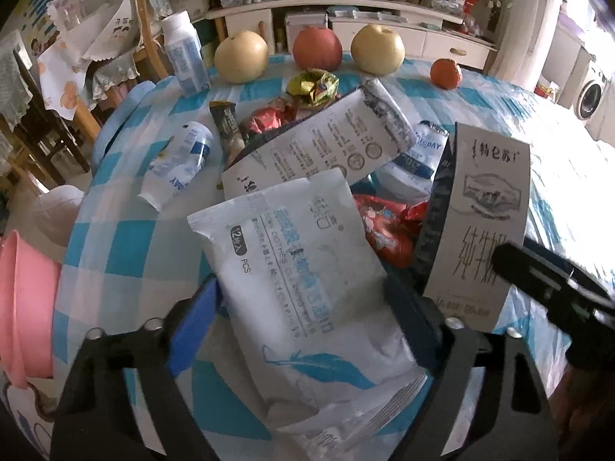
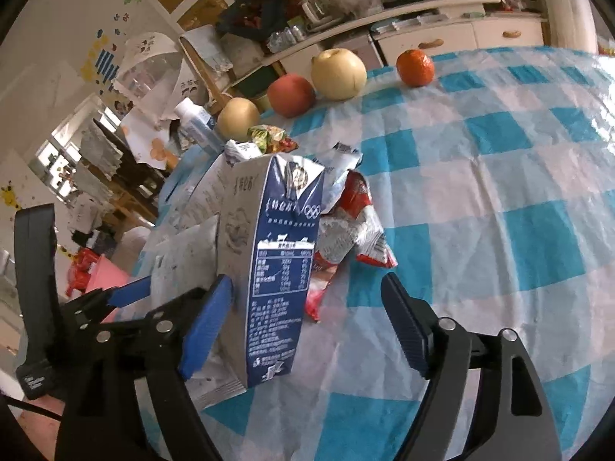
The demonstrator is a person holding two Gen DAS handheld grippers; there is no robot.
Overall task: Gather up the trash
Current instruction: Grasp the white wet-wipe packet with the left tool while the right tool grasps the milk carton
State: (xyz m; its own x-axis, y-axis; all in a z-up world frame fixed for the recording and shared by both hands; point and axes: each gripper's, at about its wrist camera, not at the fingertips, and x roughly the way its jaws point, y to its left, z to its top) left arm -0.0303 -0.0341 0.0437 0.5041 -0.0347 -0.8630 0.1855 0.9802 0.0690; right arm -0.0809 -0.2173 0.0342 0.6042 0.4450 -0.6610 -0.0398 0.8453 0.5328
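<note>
My left gripper is shut on a white wet-wipe packet with a blue feather print; it also shows in the right wrist view. My right gripper is open around an upright blue-and-white milk carton, which stands at the right in the left wrist view. Behind them lies a trash pile: a flattened carton, red wrappers, a fallen yoghurt bottle, and a foil wrapper ball.
The table has a blue-and-white checked cloth. Two pears, an apple and an orange line the far edge, beside an upright bottle. A pink bin stands off the left edge.
</note>
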